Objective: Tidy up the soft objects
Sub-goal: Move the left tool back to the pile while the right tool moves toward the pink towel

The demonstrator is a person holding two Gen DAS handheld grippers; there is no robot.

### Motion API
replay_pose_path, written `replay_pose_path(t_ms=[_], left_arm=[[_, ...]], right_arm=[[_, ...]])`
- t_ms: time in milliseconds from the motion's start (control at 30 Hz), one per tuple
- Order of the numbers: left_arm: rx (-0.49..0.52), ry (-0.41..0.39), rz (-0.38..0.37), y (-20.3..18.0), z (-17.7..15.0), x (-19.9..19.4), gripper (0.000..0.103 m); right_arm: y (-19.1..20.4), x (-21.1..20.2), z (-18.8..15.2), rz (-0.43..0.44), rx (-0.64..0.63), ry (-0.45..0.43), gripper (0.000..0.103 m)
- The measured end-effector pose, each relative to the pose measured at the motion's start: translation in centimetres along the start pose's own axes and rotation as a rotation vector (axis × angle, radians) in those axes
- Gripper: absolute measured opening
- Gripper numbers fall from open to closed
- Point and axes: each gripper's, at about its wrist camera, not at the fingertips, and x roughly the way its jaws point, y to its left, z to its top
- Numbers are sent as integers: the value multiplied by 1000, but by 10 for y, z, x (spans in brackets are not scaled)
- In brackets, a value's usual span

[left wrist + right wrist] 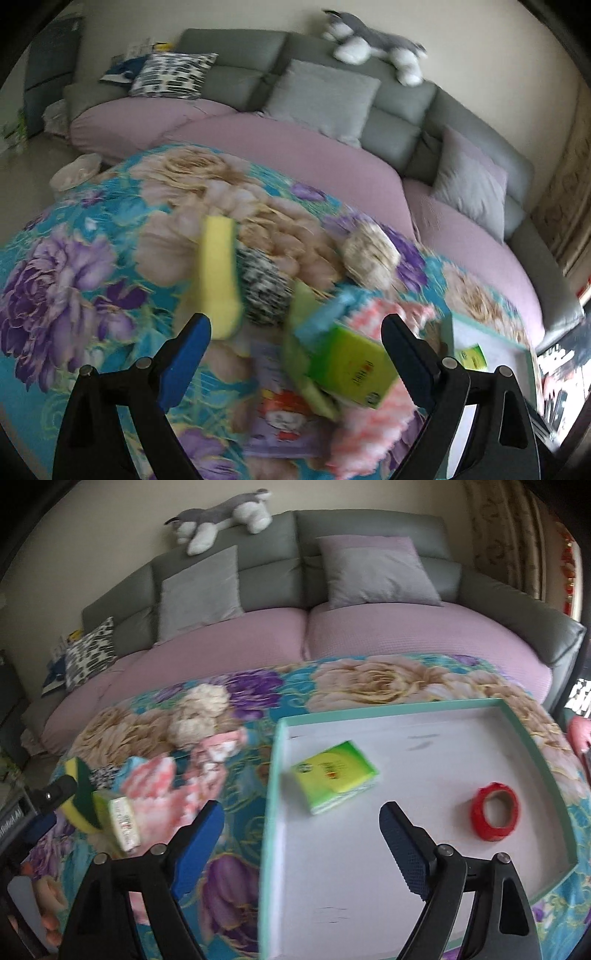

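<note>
— See the left gripper (295, 325)? Its jaws stand wide apart, hanging over that heap of soft things on the floral-covered surface (74, 229), just beside the tray's (275, 775) near edge. Nothing is clamped in it.

— What worries you?

— The heap is crowded. The green tissue pack (347, 369) leans on the pink fluffy cloth (373, 424), with the yellow sponge (218, 280) and a black-and-white bundle (264, 291) touching beside it. I reckon a wide bite could drag two things at once, or shove the pack off the cloth. The picture is smeared too, so I'd say the hand is moving fast; aim may suffer.

— And the right gripper (301, 830)?

— Also spread open, empty, hovering over the tray's front edge. Inside the tray lies another green tissue pack (334, 775), flat, glossy, corners crisp, and a red tape roll (495, 810) well apart from it.

— The cream fluffy thing (197, 716)?

— Beyond the tray's far-left corner, untouched.
</note>
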Motion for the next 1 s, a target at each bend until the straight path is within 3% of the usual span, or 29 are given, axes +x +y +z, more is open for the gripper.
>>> replay_pose_path(t_ms=[233,367,600,1000], left_arm=[[-49,-49,55,38,7,-3,94],[-52,-47,34,46,5,3,94],[-9,-19,-16,37,-3,12,94],[63,48,-56,14,-11,16,94]], right_arm=[[38,5,-5,87,-48,6,88],[59,17,-10,110,-75,37,88],[78,32,-22,106,-125,94,88],[61,26,-18,82,-79,84,88]])
